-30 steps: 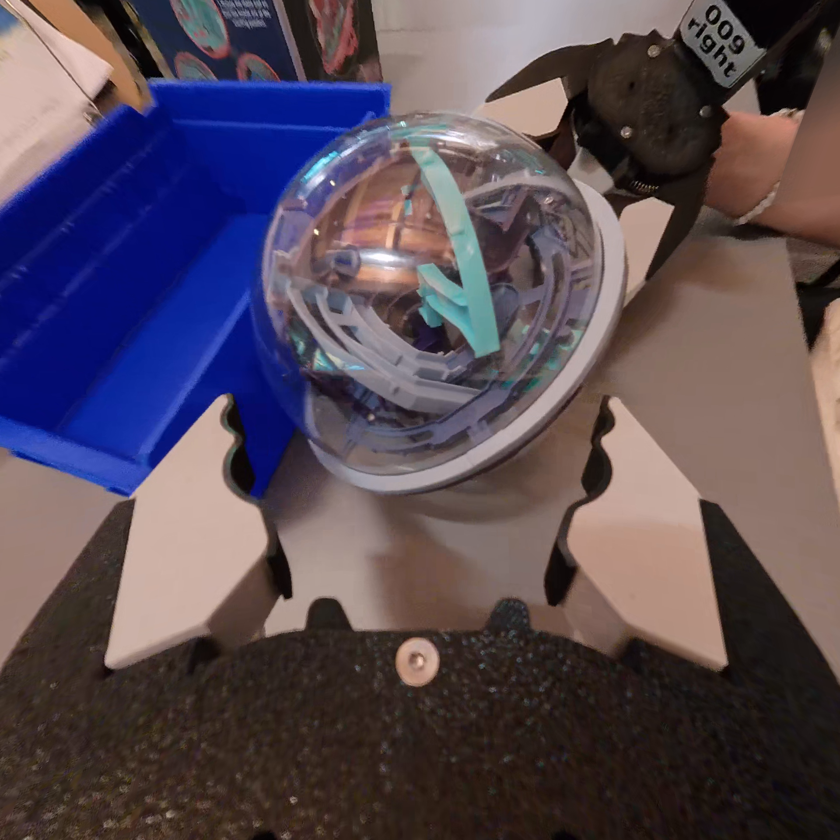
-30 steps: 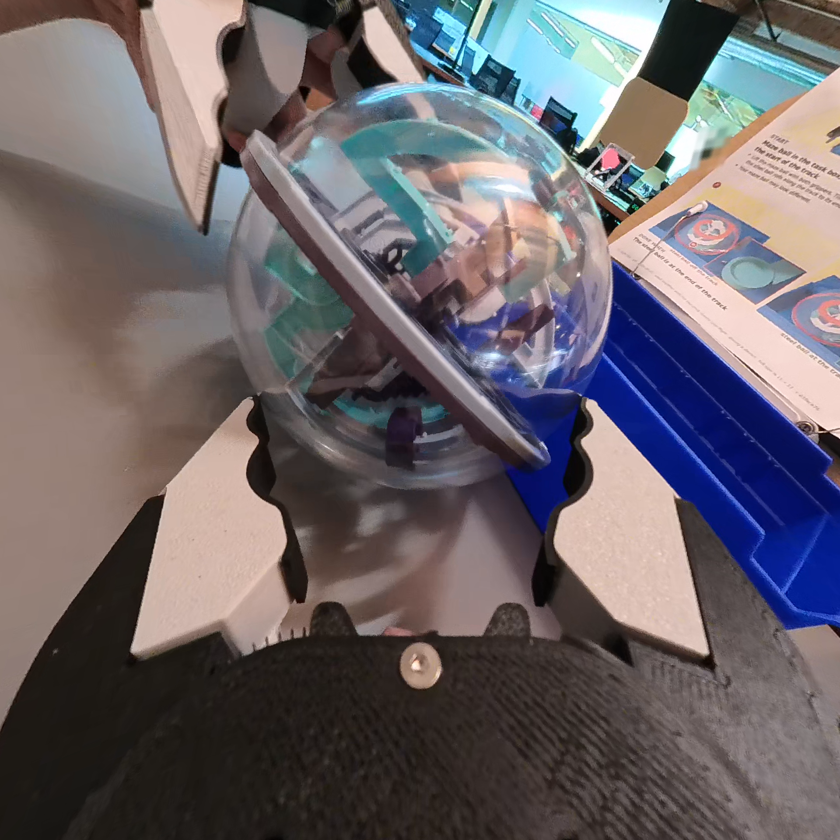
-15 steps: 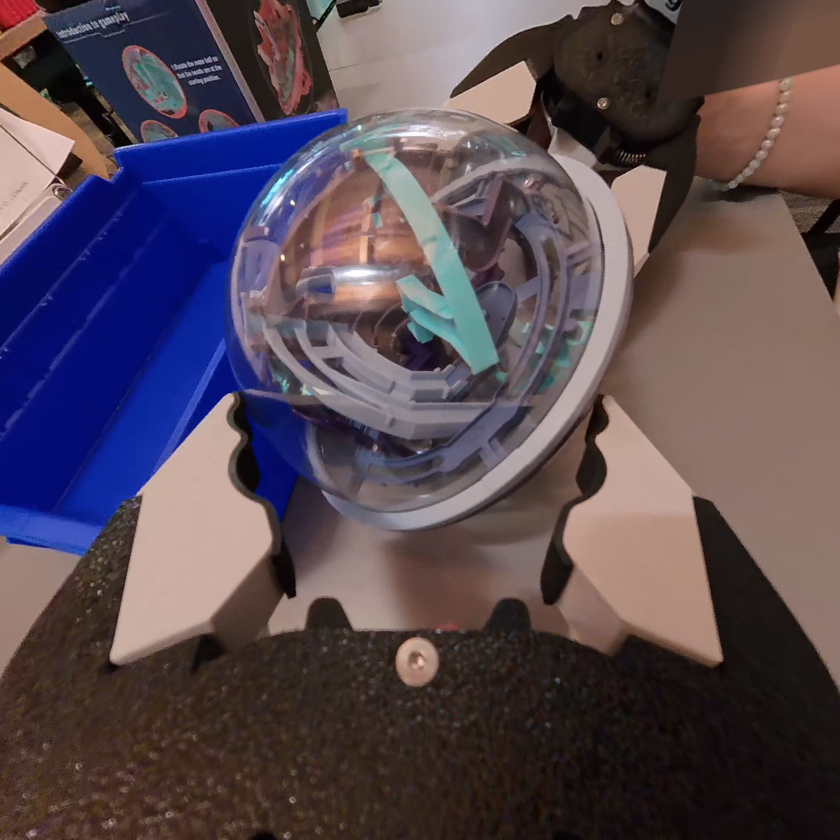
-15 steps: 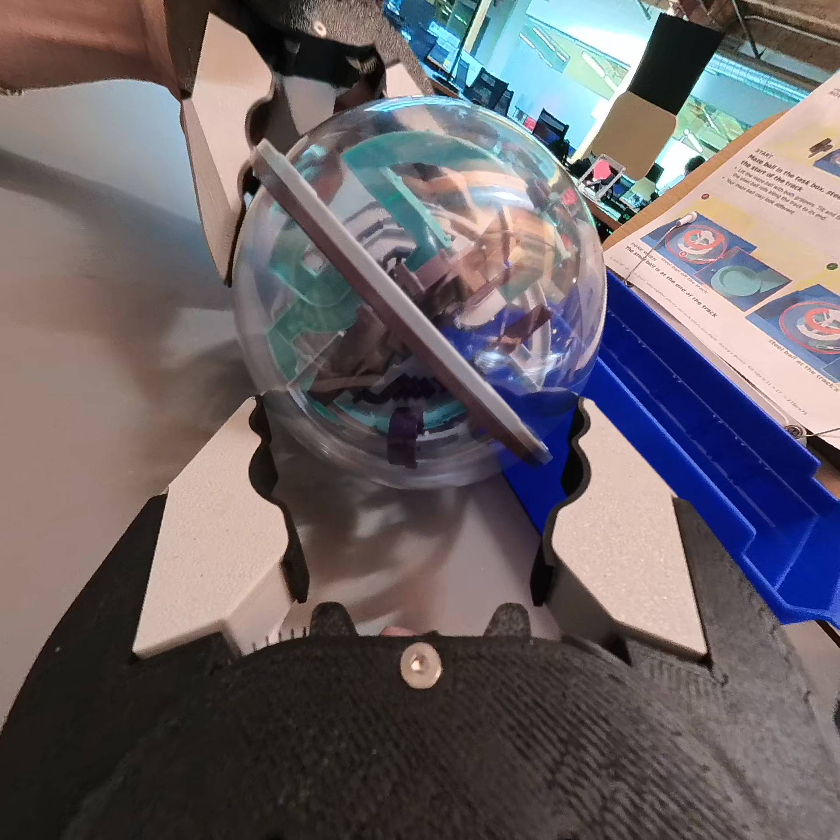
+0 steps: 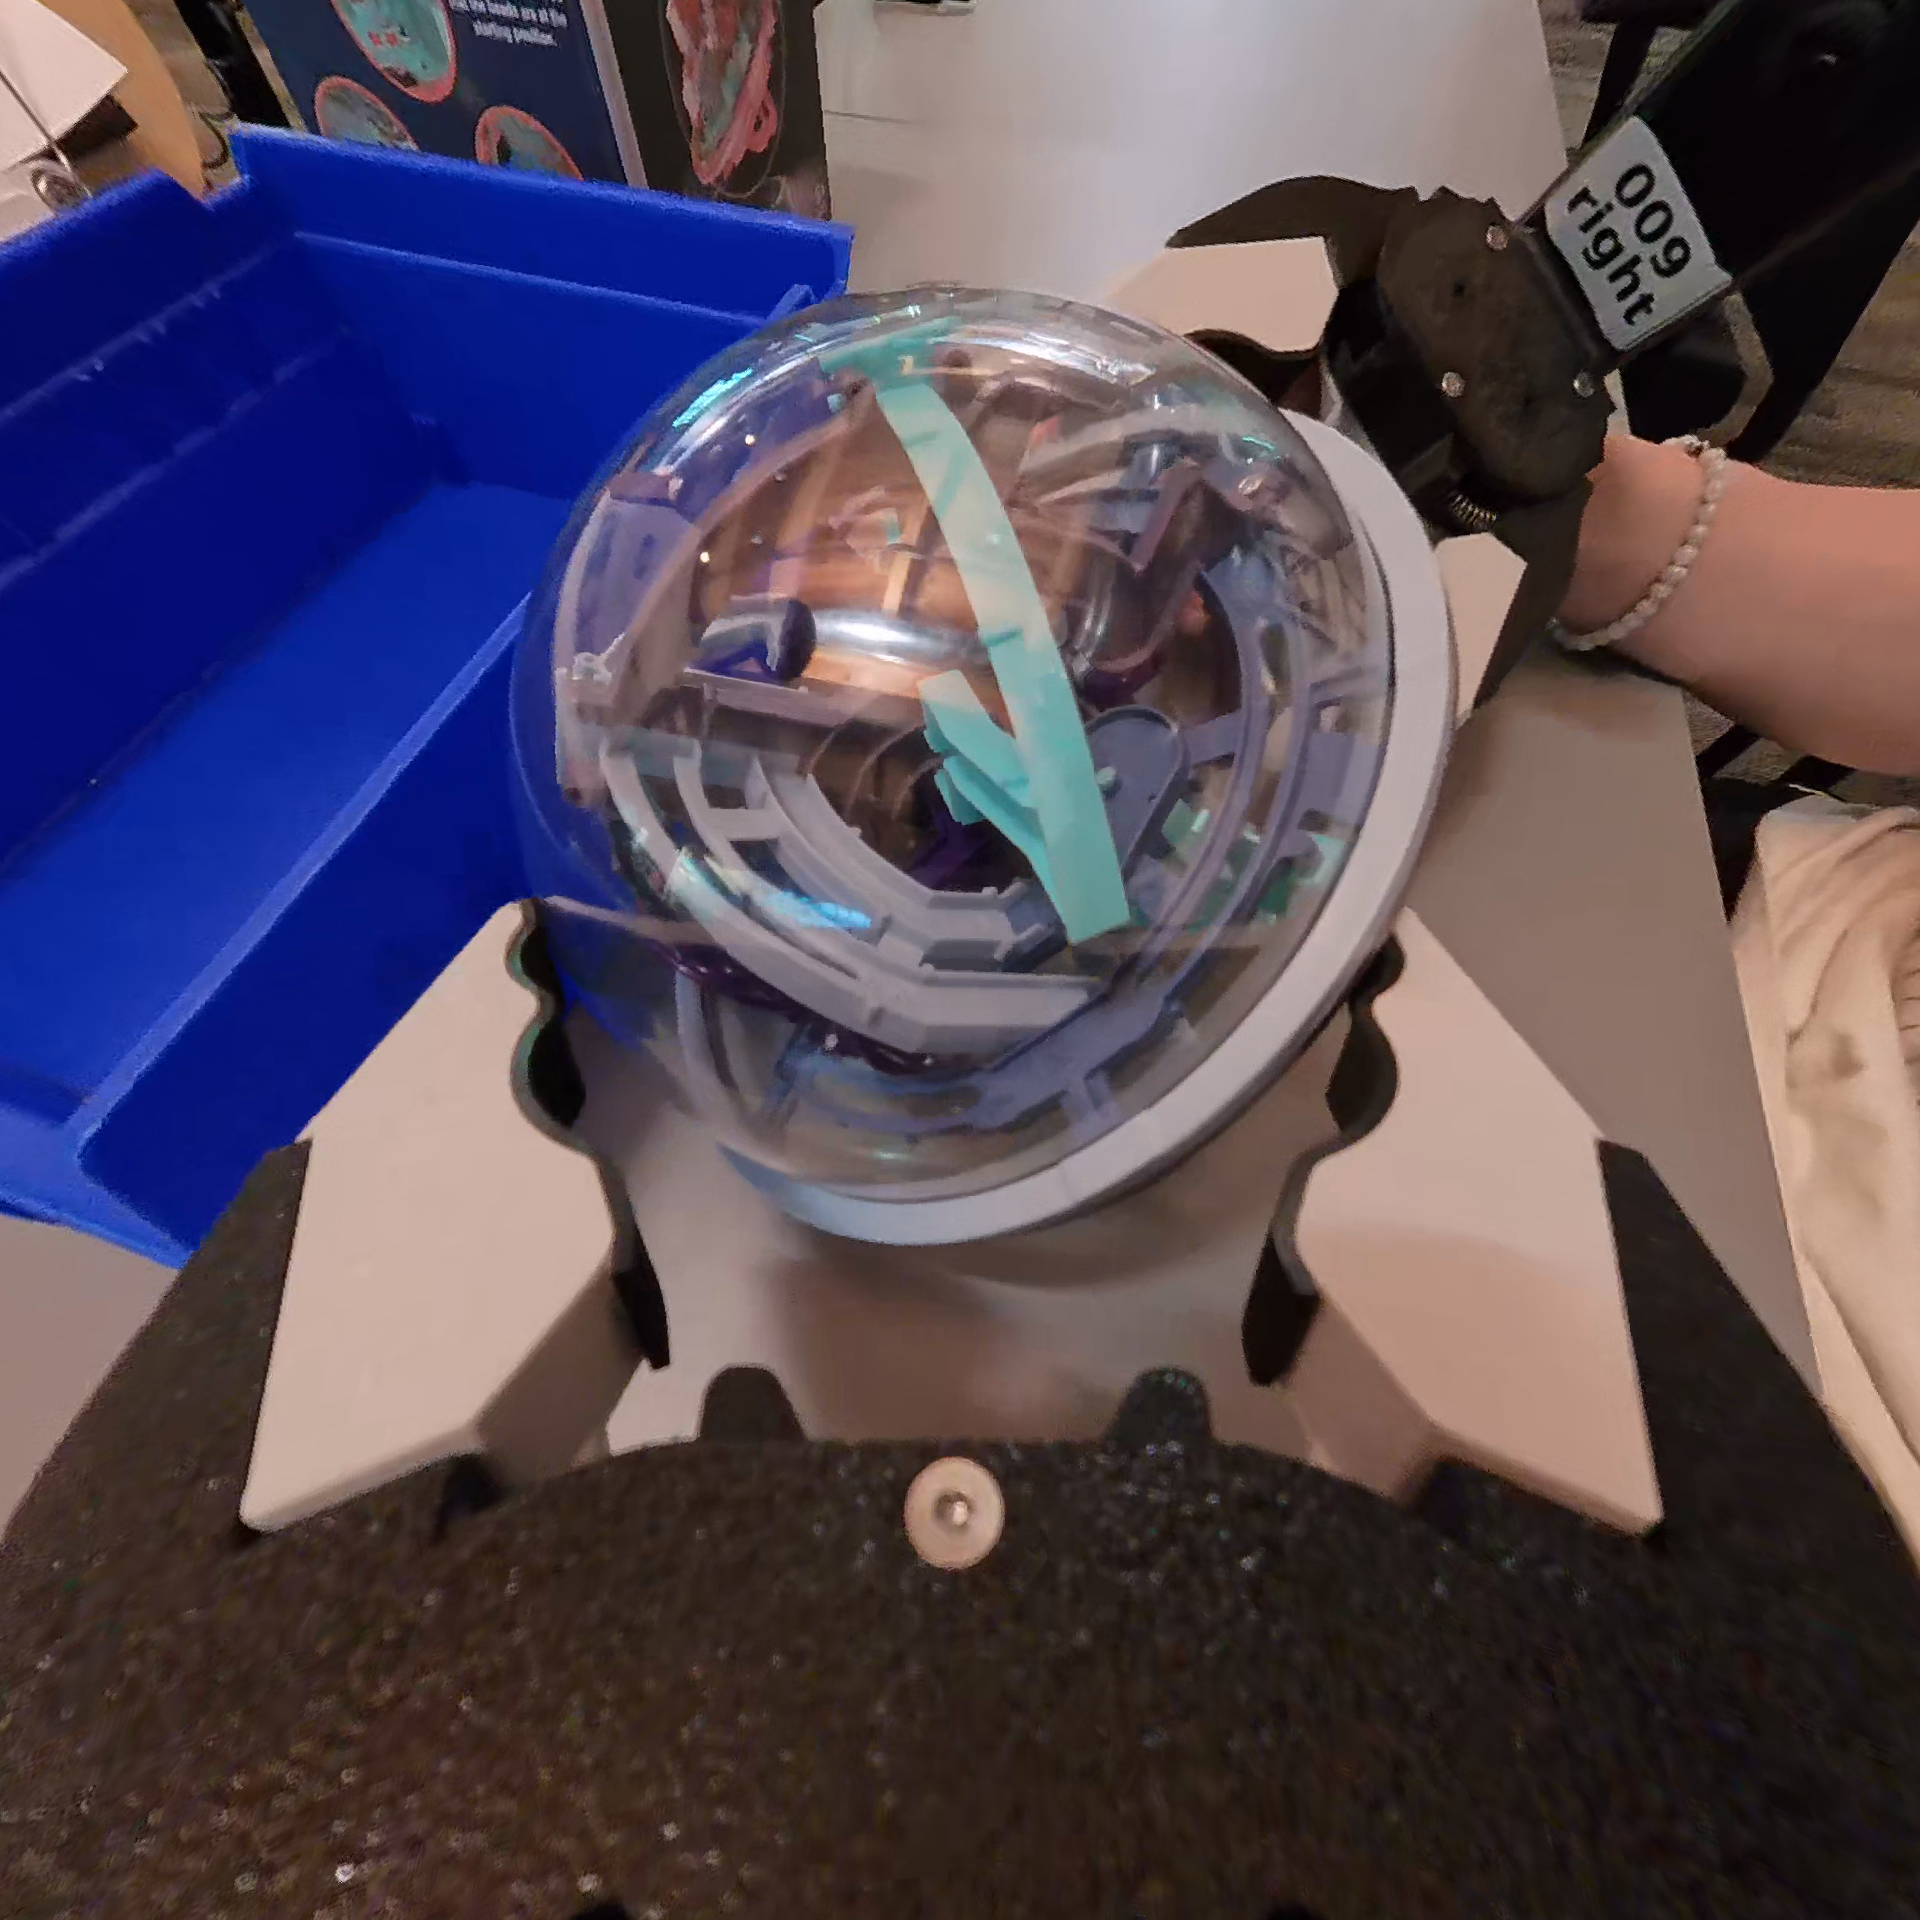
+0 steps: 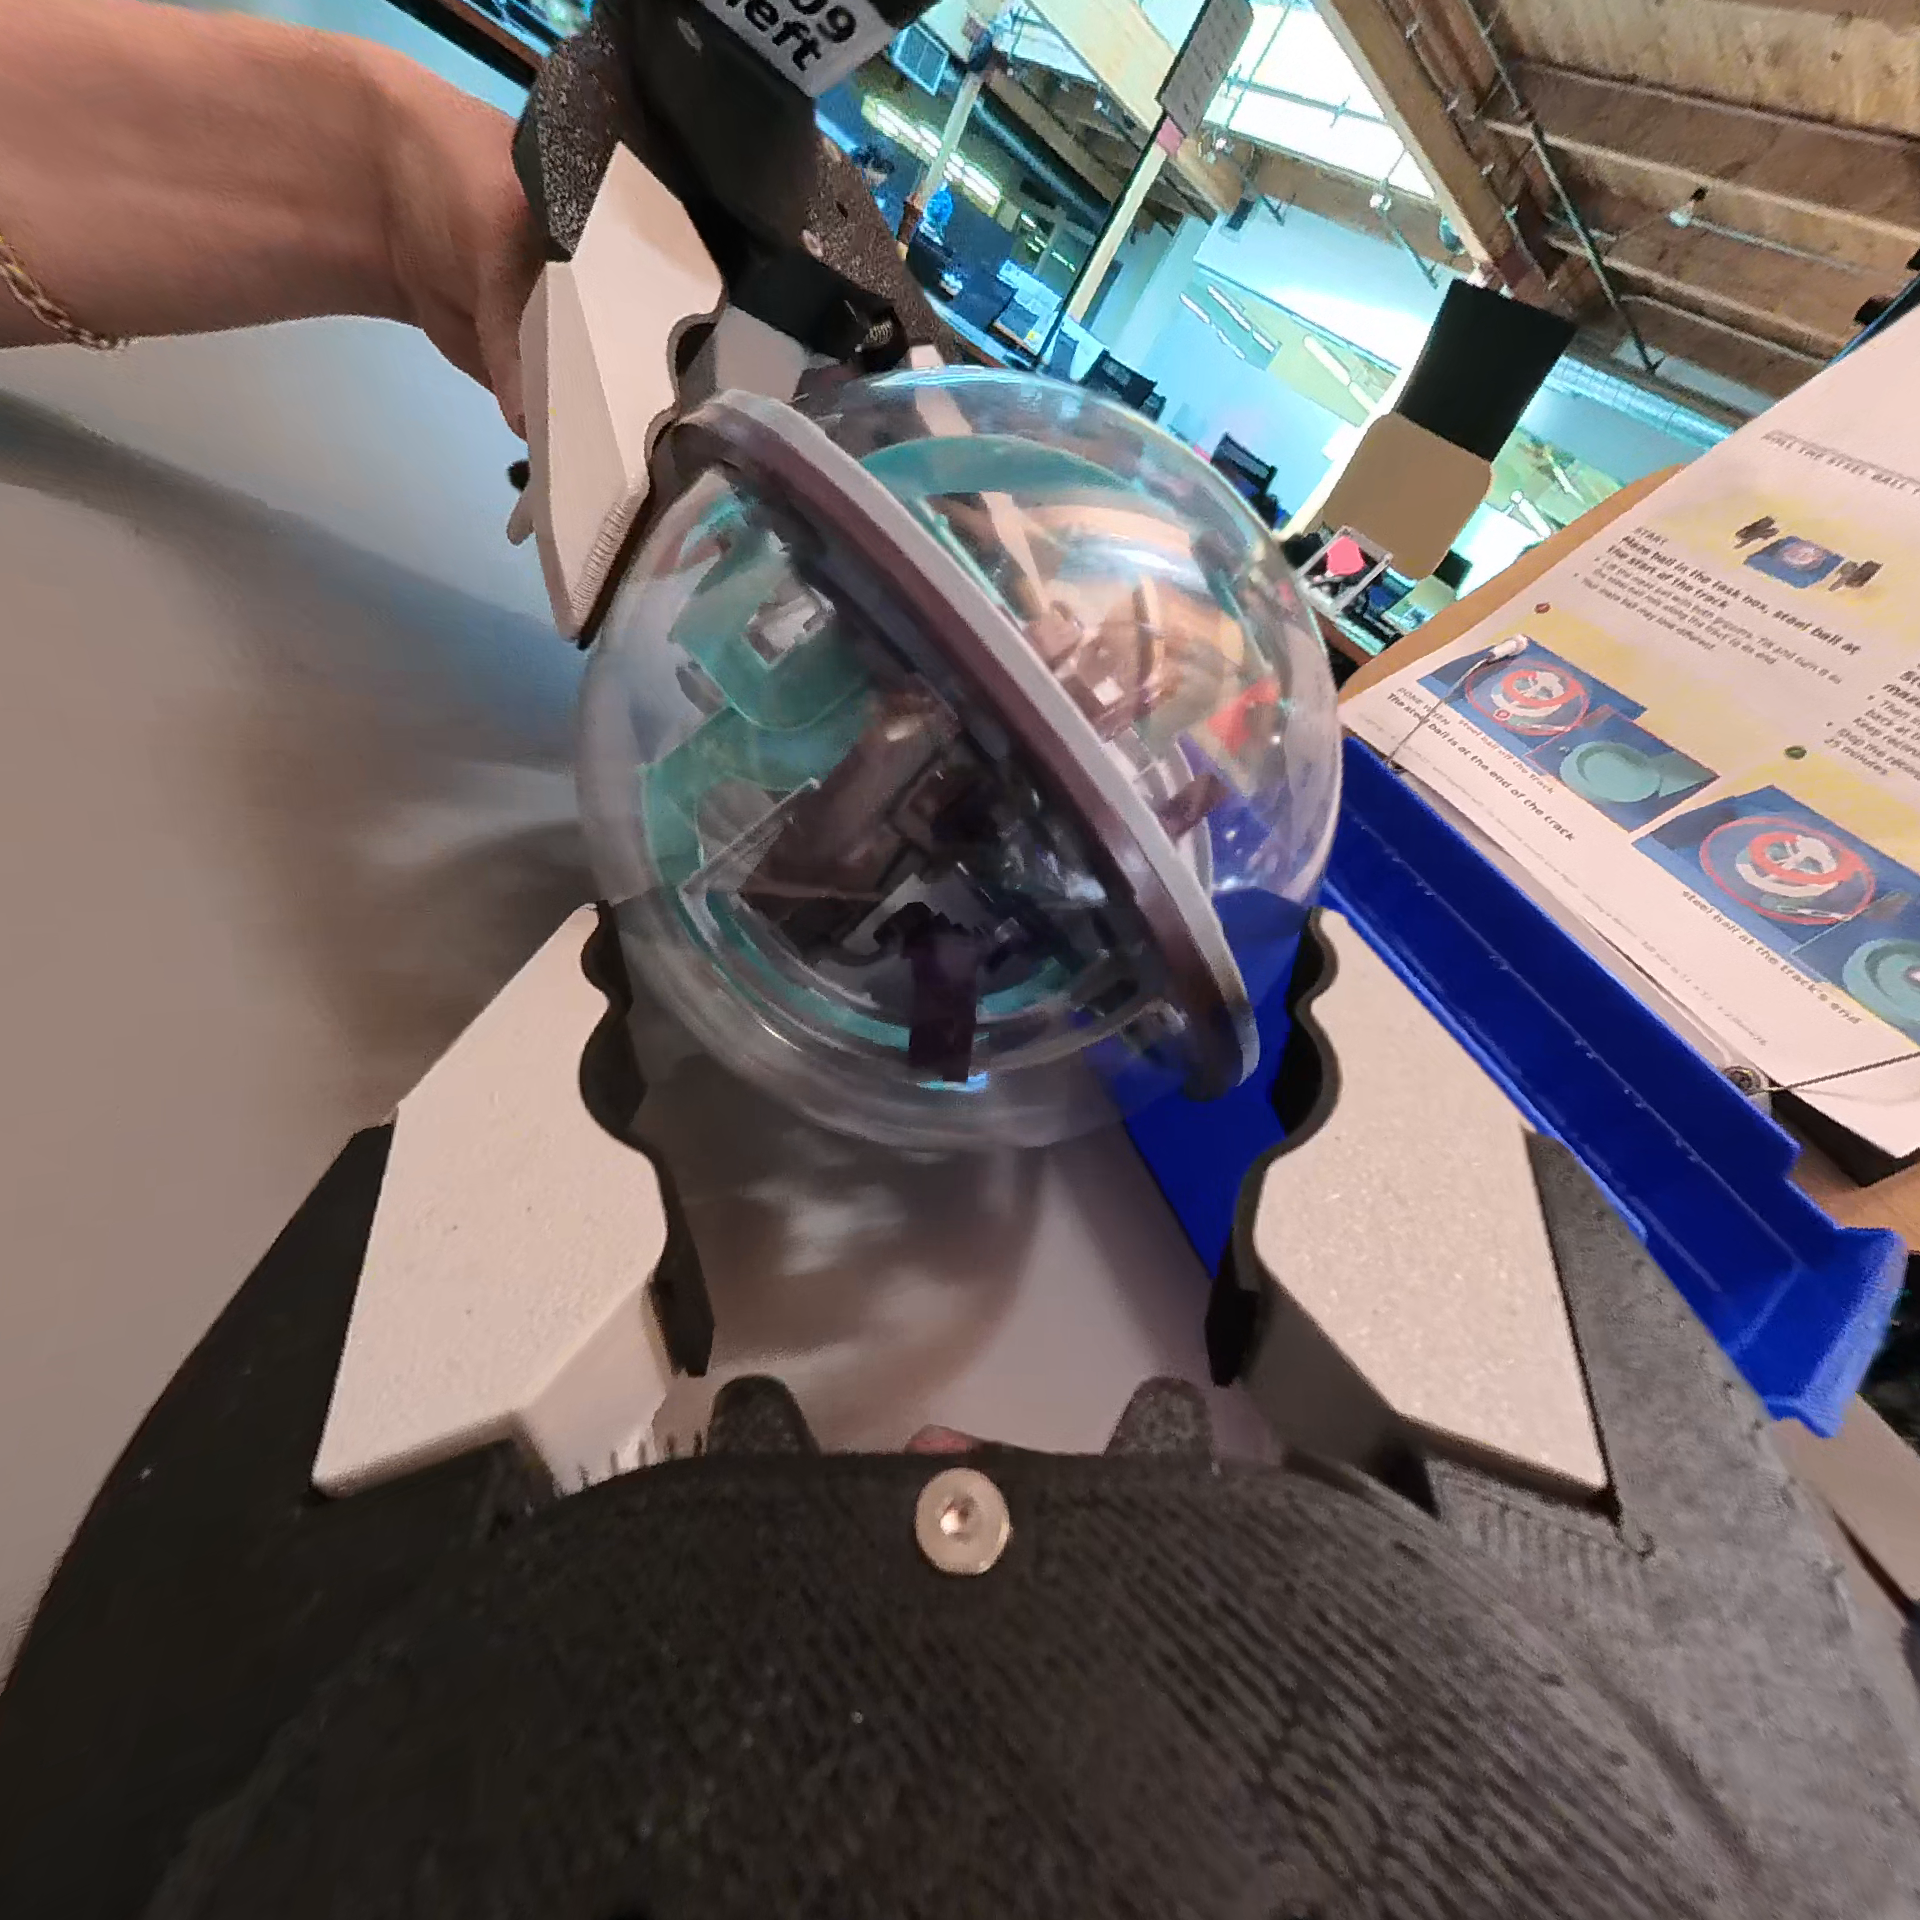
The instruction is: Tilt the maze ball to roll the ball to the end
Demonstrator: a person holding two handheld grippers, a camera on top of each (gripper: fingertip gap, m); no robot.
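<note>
Maze ball (image 5: 966,748) is being clamped between the left claw (image 5: 956,997) and the right claw (image 6: 951,997), each set of fingers pressing opposite sides of the clear sphere, its grey ring tilted. It is being held above the counter (image 5: 1558,935), beside a blue bin (image 5: 260,623) at the counter's edge.

Soft, even indoor light; bright windows (image 6: 1299,312) glare cyan behind. Reflections streak the clear maze ball (image 5: 966,748), which casts a faint shadow on the worktop (image 5: 1538,935). Slight motion blur; wide-angle bending at the edges
</note>
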